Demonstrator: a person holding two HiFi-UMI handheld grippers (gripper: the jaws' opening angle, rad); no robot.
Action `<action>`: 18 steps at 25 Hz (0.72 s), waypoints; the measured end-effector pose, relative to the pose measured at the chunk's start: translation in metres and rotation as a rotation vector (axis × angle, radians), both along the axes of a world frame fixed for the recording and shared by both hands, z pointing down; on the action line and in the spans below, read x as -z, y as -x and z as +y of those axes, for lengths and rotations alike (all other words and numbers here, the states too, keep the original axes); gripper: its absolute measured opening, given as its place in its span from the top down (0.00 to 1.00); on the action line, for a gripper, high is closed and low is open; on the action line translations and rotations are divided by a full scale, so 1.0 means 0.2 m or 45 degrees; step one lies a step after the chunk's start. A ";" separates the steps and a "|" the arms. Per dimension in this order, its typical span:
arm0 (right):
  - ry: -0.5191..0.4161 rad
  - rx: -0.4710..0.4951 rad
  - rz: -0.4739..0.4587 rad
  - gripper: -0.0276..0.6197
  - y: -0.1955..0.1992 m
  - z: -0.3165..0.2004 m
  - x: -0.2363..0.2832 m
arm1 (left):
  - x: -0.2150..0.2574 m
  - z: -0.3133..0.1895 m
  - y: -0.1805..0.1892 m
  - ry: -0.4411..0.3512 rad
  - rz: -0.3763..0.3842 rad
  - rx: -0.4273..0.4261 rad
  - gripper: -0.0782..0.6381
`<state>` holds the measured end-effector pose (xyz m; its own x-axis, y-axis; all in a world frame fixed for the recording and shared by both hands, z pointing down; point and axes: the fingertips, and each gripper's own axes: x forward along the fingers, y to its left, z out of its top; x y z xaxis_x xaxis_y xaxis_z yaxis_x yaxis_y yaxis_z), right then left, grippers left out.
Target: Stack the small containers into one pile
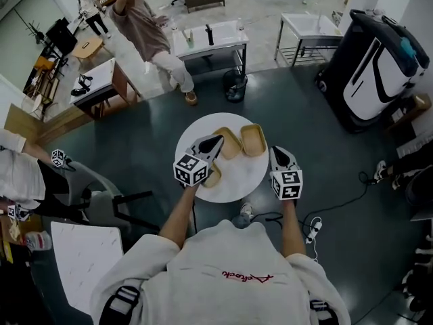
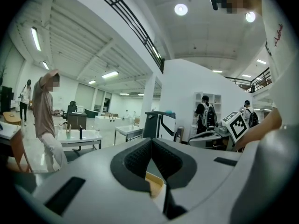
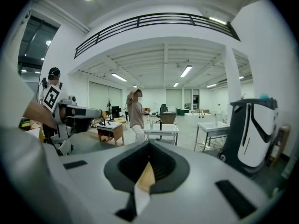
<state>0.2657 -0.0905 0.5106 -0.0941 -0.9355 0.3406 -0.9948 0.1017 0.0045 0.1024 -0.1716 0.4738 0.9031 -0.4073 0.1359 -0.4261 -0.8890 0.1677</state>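
Step in hand: judged as the approach to a first pick; all three small containers lie singly on the round white table (image 1: 235,185), none nested yet
Containers: the middle container (image 1: 230,143) and the right container (image 1: 254,139) sit side by side, rims touching or nearly so; the near container (image 1: 212,177) is partly hidden under the left gripper's marker cube
Left gripper (image 1: 216,141): over the table beside the middle container; its own view shows the jaws together at the tips with nothing clamped, and a tan rim (image 2: 154,183) shows below them
Right gripper (image 1: 277,152): at the table's right edge, just beside the right container; jaws together and empty; a tan sliver (image 3: 145,176) shows through the slit beneath them, and which container it belongs to cannot be told
Doing it well: part one claw before it comes down; take a single wall of one container between the pads, not two neighbouring rims at once
Placement: lift clear, line the container up square over its neighbour, then lower it until it nests
Other claw: probably best used to steady the base container, since light trays are likely to slide
Risk: a closed claw would push the trays across the table
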 end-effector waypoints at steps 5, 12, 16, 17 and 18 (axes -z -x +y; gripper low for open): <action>0.004 0.055 -0.011 0.93 -0.14 -0.15 -0.02 | 0.00 -0.12 -0.10 -0.007 -0.013 0.065 0.87; 0.022 0.129 -0.043 0.93 -0.14 -0.29 -0.08 | -0.05 -0.22 -0.08 0.020 -0.043 0.151 0.87; 0.040 0.144 -0.058 0.93 -0.13 -0.32 -0.12 | -0.07 -0.24 -0.07 0.028 -0.053 0.162 0.87; 0.047 0.146 -0.060 0.93 -0.12 -0.33 -0.13 | -0.07 -0.25 -0.07 0.028 -0.054 0.161 0.87; 0.052 0.147 -0.062 0.93 -0.11 -0.34 -0.14 | -0.08 -0.26 -0.06 0.030 -0.054 0.161 0.87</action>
<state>0.2877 -0.1578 0.5384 -0.2177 -0.9028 0.3708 -0.9754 0.2146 -0.0502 0.1137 -0.2241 0.4891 0.8379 -0.5140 0.1839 -0.5419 -0.8237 0.1670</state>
